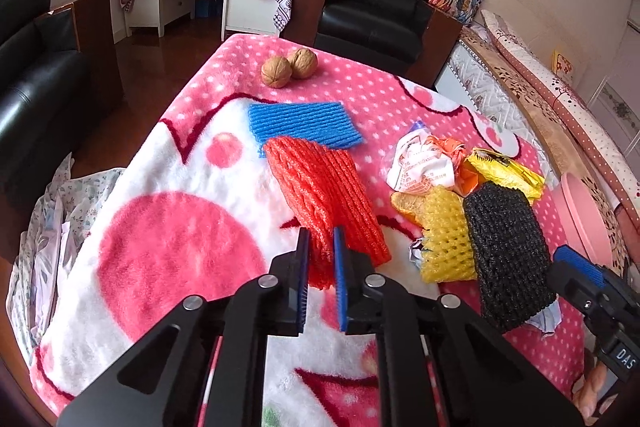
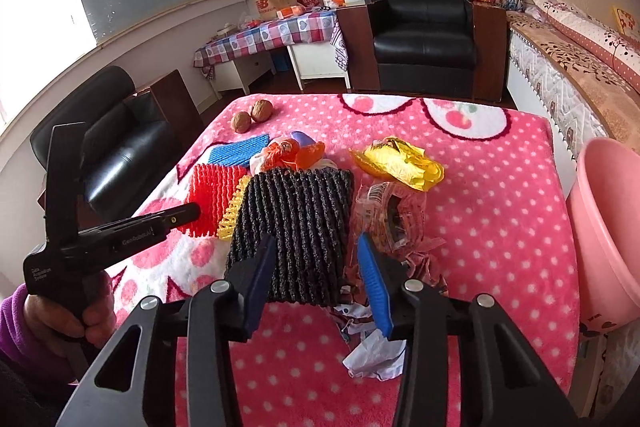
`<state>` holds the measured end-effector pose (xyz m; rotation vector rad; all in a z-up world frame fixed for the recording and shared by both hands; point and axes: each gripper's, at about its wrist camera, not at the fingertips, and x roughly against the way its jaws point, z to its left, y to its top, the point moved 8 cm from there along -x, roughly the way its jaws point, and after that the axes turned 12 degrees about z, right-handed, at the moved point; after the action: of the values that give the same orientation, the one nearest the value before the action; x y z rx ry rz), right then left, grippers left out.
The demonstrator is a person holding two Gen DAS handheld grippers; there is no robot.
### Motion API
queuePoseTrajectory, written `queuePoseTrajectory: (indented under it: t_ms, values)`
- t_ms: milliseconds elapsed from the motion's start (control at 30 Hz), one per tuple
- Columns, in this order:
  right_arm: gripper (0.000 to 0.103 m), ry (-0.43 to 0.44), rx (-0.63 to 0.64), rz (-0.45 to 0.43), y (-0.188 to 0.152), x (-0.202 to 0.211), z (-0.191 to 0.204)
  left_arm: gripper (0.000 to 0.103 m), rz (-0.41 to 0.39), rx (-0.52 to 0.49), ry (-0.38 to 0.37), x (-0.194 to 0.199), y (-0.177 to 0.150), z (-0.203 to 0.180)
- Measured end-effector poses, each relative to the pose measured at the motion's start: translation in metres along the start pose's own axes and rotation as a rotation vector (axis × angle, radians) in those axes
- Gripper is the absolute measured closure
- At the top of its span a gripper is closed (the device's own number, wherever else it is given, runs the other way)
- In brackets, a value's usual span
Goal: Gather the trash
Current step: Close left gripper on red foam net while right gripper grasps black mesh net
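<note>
Left wrist view: the left gripper has its jaws narrowly spread around the near end of the red foam fruit-net sleeve, not yet pinching it. The sleeve is probably light, soft and compressible; grip across its end. It lies on the pink polka-dot fleece blanket.

Right wrist view: the right gripper has its jaws spread wide over the black foam net sleeve, amid crumpled wrappers. A pink plastic basin stands just beside the table's right edge.

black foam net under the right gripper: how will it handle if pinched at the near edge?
The black foam net is open-mesh foam, so probably very light and squashy. It lies flat and sheet-like, so it will likely droop from a near-edge pinch. It overlaps the yellow foam net, which may drag along.
</note>
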<state>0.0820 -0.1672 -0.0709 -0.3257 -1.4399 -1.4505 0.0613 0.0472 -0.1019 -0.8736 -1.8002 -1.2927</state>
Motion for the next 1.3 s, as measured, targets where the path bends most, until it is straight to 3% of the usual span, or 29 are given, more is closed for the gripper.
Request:
queuePoseTrajectory:
  t_ms: [233, 433, 833, 1300]
  values:
    - [0.063, 0.001, -0.009, 0.032, -0.005, -0.010, 0.000, 0.092, -0.074, -0.035, -0.026, 0.026, 0.002, -0.008]
    - [0.089, 0.019, -0.019, 0.036, -0.007, -0.011, 0.000, 0.092, -0.123, -0.070, -0.044, 0.042, 0.005, -0.019]
    - [0.091, 0.062, -0.025, -0.080, -0.002, 0.039, 0.006, 0.092, -0.188, -0.119, -0.080, 0.067, 0.006, -0.036]
    - [0.091, 0.010, -0.140, -0.162, -0.005, 0.076, -0.036, 0.092, -0.216, -0.217, -0.126, 0.078, 0.006, -0.084]
